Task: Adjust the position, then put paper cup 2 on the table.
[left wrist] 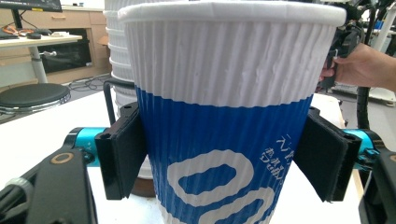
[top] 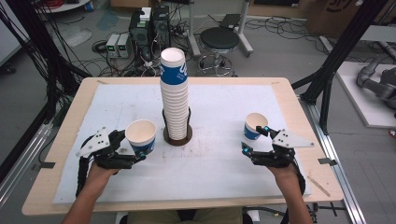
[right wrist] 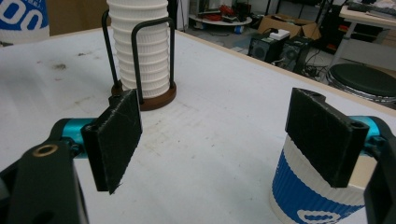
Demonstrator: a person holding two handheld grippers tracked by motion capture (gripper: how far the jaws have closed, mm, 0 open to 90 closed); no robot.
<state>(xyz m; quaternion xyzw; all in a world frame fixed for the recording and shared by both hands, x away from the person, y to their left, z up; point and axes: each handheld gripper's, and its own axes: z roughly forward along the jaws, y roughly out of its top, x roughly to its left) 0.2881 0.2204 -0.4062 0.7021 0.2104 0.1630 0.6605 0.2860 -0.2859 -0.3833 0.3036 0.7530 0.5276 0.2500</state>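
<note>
While the tall stack of cups (top: 173, 95) stands in its wire holder (top: 177, 135) at the middle of the surface (top: 219, 172), two single cups are already out on the white mat, one to each side. At the left, the left gripper (top: 135, 151) has its jaws around the left cup (top: 141, 135); in the left gripper view the black pads sit against both flanks of the cup's blue band (left wrist: 219, 158), so the jaws appear closed on it, though whether the cup rests on the surface or hangs just above it cannot be told. At the centre, the stack remains high, which suggests many cups are yet to be taken off. At the right, the right cup (top: 255, 126) stands upright on the mat, and the right gripper (top: 254, 138) is just beside it with its jaws spread wide and nothing between them; the right gripper view shows that cup (right wrist: 317, 196) behind the far pad, not gripped. Judging from this, dealing cups out is under way but far from finished.
</note>
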